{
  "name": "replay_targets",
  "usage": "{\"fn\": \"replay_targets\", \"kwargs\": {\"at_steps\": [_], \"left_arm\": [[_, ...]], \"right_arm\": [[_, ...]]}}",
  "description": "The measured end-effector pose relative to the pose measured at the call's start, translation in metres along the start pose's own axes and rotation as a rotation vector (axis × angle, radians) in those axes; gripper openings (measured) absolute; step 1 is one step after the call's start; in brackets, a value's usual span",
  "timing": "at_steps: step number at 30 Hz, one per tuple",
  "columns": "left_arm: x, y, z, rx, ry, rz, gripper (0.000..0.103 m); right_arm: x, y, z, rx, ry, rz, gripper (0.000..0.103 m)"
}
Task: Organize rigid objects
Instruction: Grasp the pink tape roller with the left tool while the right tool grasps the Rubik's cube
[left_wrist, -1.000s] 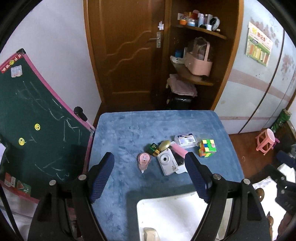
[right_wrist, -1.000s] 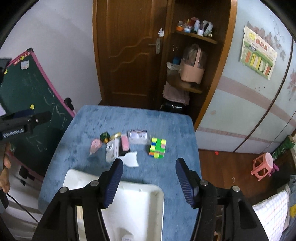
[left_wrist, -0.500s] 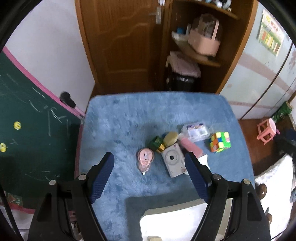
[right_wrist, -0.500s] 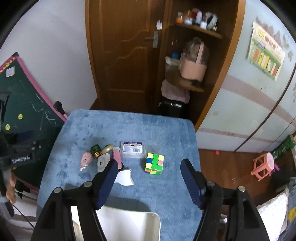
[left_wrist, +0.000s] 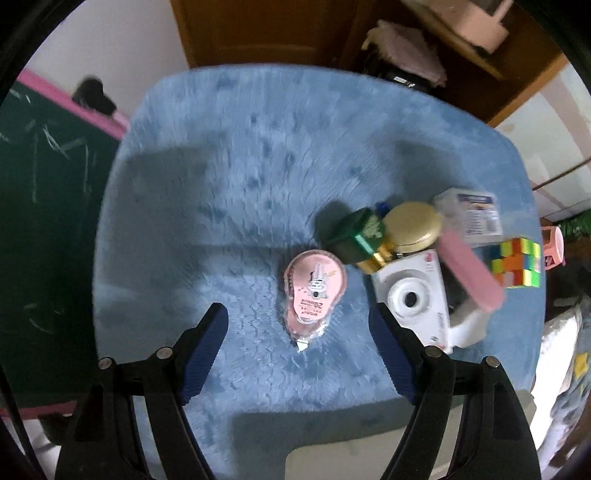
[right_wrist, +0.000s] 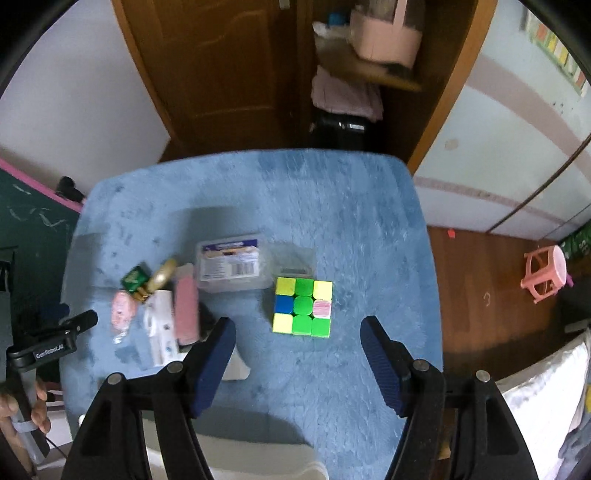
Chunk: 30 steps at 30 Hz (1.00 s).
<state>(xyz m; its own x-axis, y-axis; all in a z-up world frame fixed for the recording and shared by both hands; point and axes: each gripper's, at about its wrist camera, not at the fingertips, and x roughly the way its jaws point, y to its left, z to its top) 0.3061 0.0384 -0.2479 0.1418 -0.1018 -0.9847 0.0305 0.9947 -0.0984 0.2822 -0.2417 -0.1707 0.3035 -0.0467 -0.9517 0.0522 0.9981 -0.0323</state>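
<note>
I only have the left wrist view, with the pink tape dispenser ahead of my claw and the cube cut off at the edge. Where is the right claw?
Observer: The right claw is open and hangs above the blue table cover, with the puzzle cube ahead between its fingers.
Operator: How does the cube's top face look?
Observer: Mostly green, with yellow corners, one blue square and one pinkish square.
Operator: What is nearest to it?
Observer: The clear plastic box lies just behind and to the left of the cube, with its barcode label facing up. I cannot tell whether the two touch.
</note>
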Motion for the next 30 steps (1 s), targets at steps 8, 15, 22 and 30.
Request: {"fn": "replay_targets", "kwargs": {"at_steps": [8,15,22,30], "left_arm": [[0.03,-0.007,0.002,-0.003,0.043,-0.007,0.081],[0.045,-0.017,0.002,-0.002,0.056,-0.011,0.081],[0.058,-0.011,0.004,-0.035,0.042,0.012,0.079],[0.057,-0.007,0.003,-0.045,-0.035,0.033,0.054]], "right_arm": [[0.06,-0.007,0.012,0.033,0.101,0.013,0.071],[0.099,-0.012,0.013,0.056,0.167,-0.002,0.072],[0.127,-0.013,0.014,0.089,0.218,0.013,0.072],[0.144,-0.017,0.012,0.133,0.238,0.048,0.057]]}}
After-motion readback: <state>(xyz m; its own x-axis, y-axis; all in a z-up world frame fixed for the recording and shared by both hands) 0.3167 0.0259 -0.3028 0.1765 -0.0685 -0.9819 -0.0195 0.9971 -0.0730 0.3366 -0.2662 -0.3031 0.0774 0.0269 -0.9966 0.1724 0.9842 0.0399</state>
